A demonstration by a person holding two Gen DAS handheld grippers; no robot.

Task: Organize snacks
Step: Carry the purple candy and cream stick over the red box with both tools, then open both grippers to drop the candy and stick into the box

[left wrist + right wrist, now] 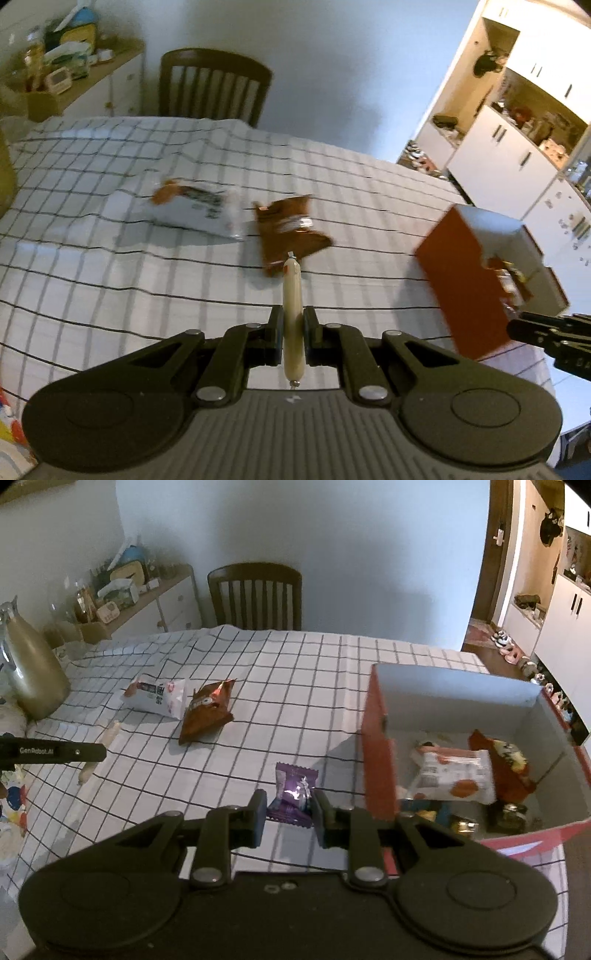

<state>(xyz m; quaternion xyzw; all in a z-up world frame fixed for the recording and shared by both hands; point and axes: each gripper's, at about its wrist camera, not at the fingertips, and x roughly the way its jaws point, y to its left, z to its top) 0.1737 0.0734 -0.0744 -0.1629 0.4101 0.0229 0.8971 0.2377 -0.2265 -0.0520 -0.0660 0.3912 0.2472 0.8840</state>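
My left gripper [293, 319] is shut on a pale sausage stick [292, 295], held above the checked tablecloth; the stick points forward at a brown snack packet [291, 232]. A white snack packet [195, 212] lies left of the brown one. My right gripper [289, 805] is open, its fingers either side of a purple candy packet [293, 788] on the cloth. The red box [376, 746] stands to the right with several snacks inside. The brown packet [208, 710] and white packet [157, 698] also show in the right wrist view.
A wooden chair [255, 594] stands at the table's far side. A gold jug [31, 672] stands at the table's left edge. A cluttered sideboard [140, 602] is along the left wall. White cabinets [509, 147] stand to the right.
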